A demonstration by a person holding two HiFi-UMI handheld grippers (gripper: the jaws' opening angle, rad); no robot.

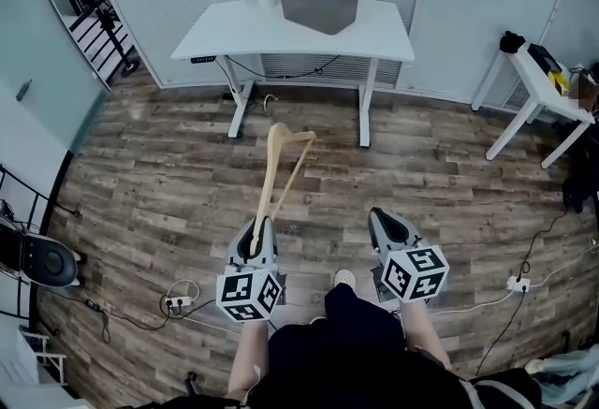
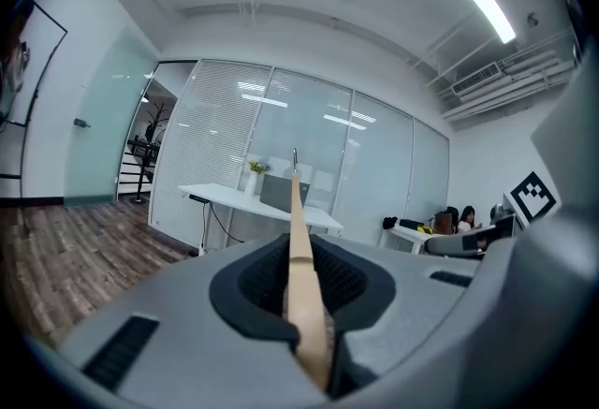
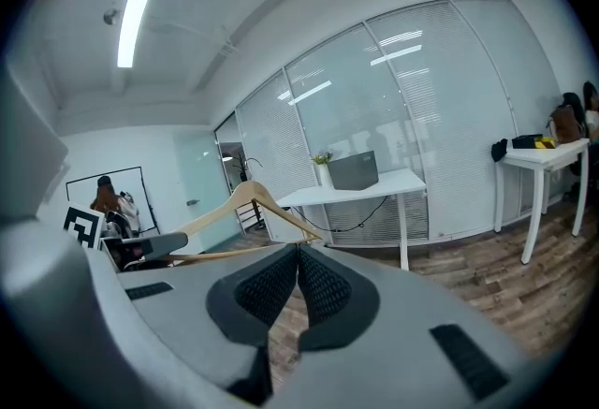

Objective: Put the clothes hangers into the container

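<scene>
Left gripper (image 1: 256, 237), close below the head camera, is clamped on the end of one arm of a wooden clothes hanger (image 1: 270, 175); its pads pinch the wood edge-on. Right gripper (image 1: 394, 231) has its jaws closed together with nothing between them.

Step in hand, as judged: transport of the hanger to the grey container (image 1: 318, 0), which stands on the white desk (image 1: 379, 40), well apart from the grippers across the wooden floor. The next move calls for an approach to the desk, raising the hanger above the container's rim, lowering it in, then opening the jaws.

Hanger is pale wood with a thinner crossbar and projects forward from the jaws toward the desk. A thin metal tip, probably the hook, shows at its far end in the left gripper view.
</scene>
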